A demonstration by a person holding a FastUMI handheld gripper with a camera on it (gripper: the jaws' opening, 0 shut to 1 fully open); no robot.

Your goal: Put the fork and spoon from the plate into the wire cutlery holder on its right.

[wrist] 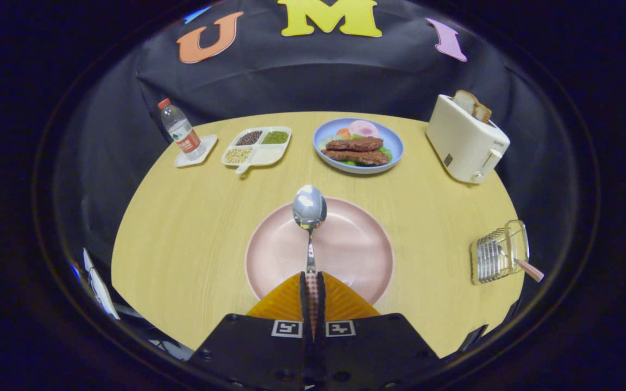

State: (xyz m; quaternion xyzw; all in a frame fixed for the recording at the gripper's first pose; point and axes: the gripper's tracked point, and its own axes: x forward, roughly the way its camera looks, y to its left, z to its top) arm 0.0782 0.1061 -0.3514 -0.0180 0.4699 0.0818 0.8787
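My gripper (312,278) is shut on the handle of a metal spoon (309,209), which sticks straight out ahead of the fingers with its bowl lifted over the far part of the pink plate (362,250). The plate lies flat on the wooden table just beyond the fingers and holds nothing that I can see. The wire cutlery holder (499,252) stands to the right of the plate near the table's right edge. A pink-handled utensil (530,270) pokes out of it toward the right; I cannot tell whether it is the fork.
At the back of the round table (182,233) stand a water bottle (180,130) on a coaster, a divided dish of beans (256,145), a blue plate of food (358,145) and a white toaster (466,140) with bread, far right.
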